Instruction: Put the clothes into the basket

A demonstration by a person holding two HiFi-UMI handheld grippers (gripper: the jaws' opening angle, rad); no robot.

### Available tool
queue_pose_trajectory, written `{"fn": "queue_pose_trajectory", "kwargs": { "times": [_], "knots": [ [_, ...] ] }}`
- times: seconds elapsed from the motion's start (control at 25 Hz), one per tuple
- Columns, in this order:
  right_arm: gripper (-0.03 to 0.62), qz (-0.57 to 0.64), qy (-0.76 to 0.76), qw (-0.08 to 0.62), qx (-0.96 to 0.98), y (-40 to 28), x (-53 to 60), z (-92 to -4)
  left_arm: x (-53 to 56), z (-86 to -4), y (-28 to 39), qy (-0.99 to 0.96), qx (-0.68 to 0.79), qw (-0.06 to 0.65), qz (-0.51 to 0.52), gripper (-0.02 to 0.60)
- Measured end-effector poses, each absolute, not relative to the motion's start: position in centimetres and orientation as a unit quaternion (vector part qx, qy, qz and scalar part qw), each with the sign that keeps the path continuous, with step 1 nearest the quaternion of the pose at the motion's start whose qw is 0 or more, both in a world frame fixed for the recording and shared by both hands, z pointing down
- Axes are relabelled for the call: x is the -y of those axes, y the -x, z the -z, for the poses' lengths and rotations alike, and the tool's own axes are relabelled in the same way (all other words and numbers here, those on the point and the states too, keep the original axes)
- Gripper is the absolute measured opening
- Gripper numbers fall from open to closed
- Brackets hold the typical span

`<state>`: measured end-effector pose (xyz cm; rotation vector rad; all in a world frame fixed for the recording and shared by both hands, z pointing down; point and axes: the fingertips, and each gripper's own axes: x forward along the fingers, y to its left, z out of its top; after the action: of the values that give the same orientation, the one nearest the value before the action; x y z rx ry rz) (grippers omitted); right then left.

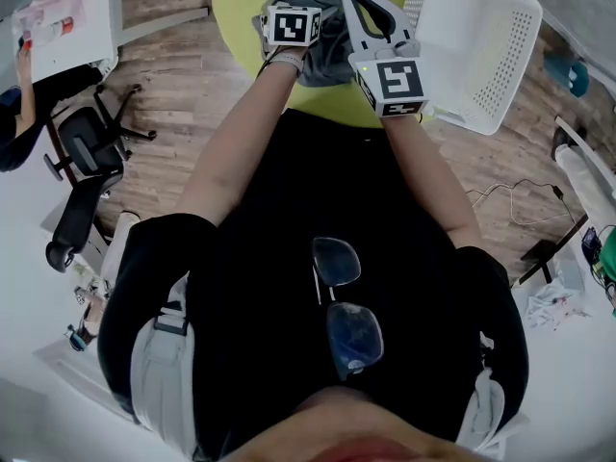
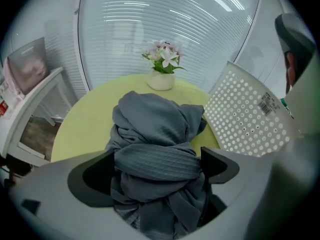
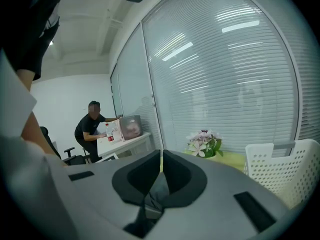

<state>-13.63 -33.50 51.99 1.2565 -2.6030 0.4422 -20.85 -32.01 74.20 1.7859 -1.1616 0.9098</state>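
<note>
Clothes: the dark grey crumpled heap of clothes point(image 2: 155, 134) lies on the yellow-green round table point(image 2: 82, 126), not yet in the basket.
Basket: the white perforated plastic basket point(image 2: 245, 119) stands just beside the heap, at 2 o'clock from it in the left gripper view and at 3 o'clock in the head view.
Left gripper: the left gripper point(image 2: 157, 154) points steeply down with its jaws spread wide. They straddle the heap at 9 and 3 o'clock, and the pads do not seem to press yet.
Right gripper: the right gripper point(image 3: 161, 156) has its jaw tips together, and a fold of the grey cloth shows in the hollow just behind them, so it seems pinched on the clothes.
Long axis: in the left gripper view the heap runs from 12 to 6 o'clock, across the line of the wide jaws, so closing would likely take it at its waist.
Nearer hand: the right gripper lies between the heap and the basket.
Coming move: probably close the left jaws, then lift and carry towards 3 o'clock over the rim.
</note>
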Motion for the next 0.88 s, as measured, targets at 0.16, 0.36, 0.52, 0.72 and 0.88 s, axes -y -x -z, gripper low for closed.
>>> {"fn": "queue_pose_trajectory", "kwargs": {
  "times": [0.16, 0.36, 0.52, 0.72, 0.88],
  "knots": [
    [0.028, -0.161, -0.427, 0.103, 0.884, 13.2, 33.7, -51.7, 32.2, -75.9, 20.0, -0.696, 0.451, 0.423, -0.365, 0.543],
    [0.028, -0.161, -0.432, 0.102, 0.882, 12.4, 34.2, -51.5, 32.0, -77.9, 18.9, -0.683, 0.446, 0.433, -0.384, 0.56],
    [0.028, -0.163, -0.437, 0.101, 0.879, 11.8, 34.5, -51.4, 32.0, -79.3, 19.2, -0.669, 0.453, 0.436, -0.396, 0.56],
    [0.028, -0.165, -0.445, 0.105, 0.874, 11.0, 34.3, -51.6, 32.1, -80.2, 19.5, -0.664, 0.466, 0.42, -0.406, 0.558],
    [0.028, -0.165, -0.446, 0.105, 0.874, 10.9, 34.0, -51.2, 31.6, -80.2, 19.8, -0.666, 0.462, 0.41, -0.419, 0.555]
  ]
}}
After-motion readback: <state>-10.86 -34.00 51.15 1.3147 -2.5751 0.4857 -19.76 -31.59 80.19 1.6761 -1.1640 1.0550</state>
